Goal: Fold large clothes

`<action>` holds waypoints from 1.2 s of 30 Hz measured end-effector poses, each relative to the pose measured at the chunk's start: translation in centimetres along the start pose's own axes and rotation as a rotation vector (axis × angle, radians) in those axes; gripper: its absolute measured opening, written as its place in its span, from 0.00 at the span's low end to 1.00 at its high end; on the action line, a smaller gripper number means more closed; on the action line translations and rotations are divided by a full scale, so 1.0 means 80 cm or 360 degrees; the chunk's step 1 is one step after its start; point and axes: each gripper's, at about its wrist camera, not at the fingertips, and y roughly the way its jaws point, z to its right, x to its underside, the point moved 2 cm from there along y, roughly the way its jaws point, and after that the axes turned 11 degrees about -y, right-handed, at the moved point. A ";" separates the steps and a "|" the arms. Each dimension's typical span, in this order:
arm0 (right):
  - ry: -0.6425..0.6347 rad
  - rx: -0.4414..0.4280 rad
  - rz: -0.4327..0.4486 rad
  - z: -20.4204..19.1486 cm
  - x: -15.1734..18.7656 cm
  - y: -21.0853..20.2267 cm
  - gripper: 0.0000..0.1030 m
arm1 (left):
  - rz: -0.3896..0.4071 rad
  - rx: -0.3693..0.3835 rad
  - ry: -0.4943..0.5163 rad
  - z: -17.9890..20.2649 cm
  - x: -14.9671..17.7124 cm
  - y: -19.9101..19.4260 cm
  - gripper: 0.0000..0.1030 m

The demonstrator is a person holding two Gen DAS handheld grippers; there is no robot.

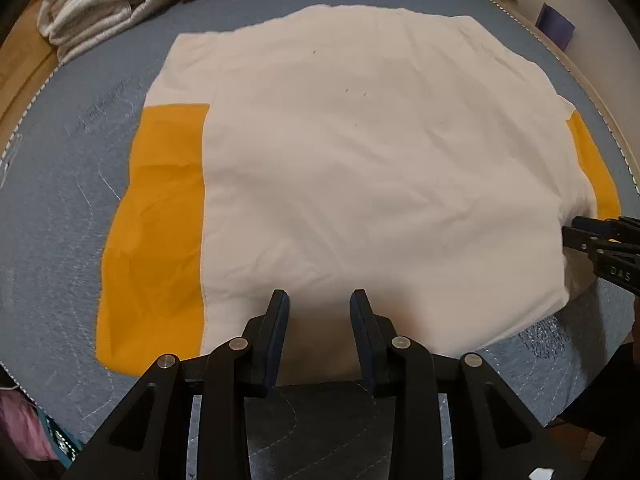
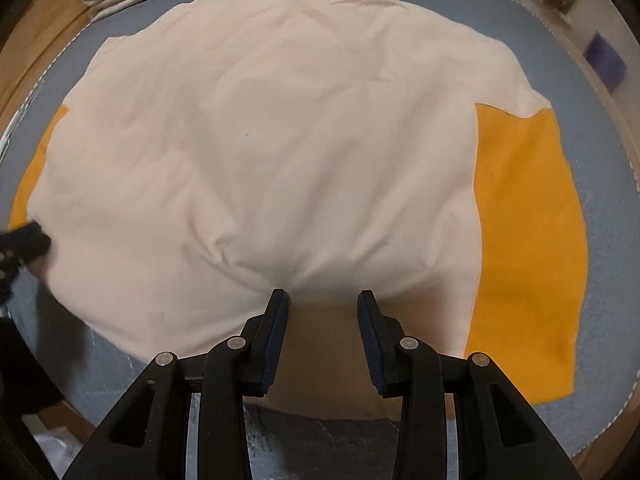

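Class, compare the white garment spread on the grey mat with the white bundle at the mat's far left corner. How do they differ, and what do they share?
The garment lies opened out flat; the bundle is folded into a thick stack. The garment has yellow side panels; the bundle shows only white. The garment fills the middle of the mat; the bundle sits at its far edge. Both are pale cloth resting on the mat.

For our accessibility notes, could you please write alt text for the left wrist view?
Open black tongs hover over the near edge of a white garment with yellow sleeves, spread flat on a grey mat.
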 end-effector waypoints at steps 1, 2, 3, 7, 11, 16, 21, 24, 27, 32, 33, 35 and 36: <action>-0.0016 0.0010 -0.0001 0.000 -0.002 0.000 0.37 | -0.0002 -0.0002 0.0008 -0.001 -0.001 0.002 0.29; -0.0040 0.0023 0.0000 -0.001 -0.003 -0.002 0.37 | -0.0002 -0.0008 0.0025 0.000 0.000 0.005 0.29; -0.0061 0.0037 0.0009 -0.002 -0.004 -0.005 0.37 | -0.0004 -0.0014 0.0046 0.001 -0.001 0.008 0.29; -0.0114 0.0052 0.0113 -0.009 -0.004 -0.023 0.37 | 0.0002 -0.0023 0.0114 0.004 -0.004 0.010 0.29; -0.0185 0.0097 0.0069 0.002 0.014 -0.008 0.38 | 0.0021 0.0013 0.0107 -0.005 -0.008 0.001 0.29; -0.0017 0.0162 0.0072 0.052 0.033 -0.021 0.39 | 0.0037 0.0108 -0.0258 -0.061 -0.001 -0.026 0.29; 0.0554 0.0217 0.0013 0.134 0.084 -0.030 0.42 | -0.0014 0.0334 -0.0792 -0.150 0.027 -0.034 0.29; 0.0776 0.0296 -0.0039 0.162 0.121 -0.028 0.42 | -0.0063 0.0471 -0.1039 -0.186 0.049 -0.035 0.29; 0.0918 0.0310 -0.0037 0.179 0.147 -0.033 0.42 | -0.0150 0.0684 -0.1251 -0.209 0.061 -0.021 0.29; 0.1285 0.0107 -0.0056 0.215 0.183 -0.019 0.47 | -0.0226 0.0837 -0.1449 -0.208 0.059 0.008 0.39; 0.1375 0.0031 -0.0052 0.221 0.192 -0.015 0.47 | -0.0229 0.0842 -0.1475 -0.207 0.059 0.014 0.39; 0.1519 -0.0064 -0.0008 0.230 0.204 -0.015 0.49 | -0.0181 0.0891 -0.1565 -0.211 0.058 0.024 0.40; 0.1553 -0.0090 0.0012 0.232 0.206 -0.015 0.50 | -0.0141 0.0915 -0.1600 -0.214 0.057 0.025 0.40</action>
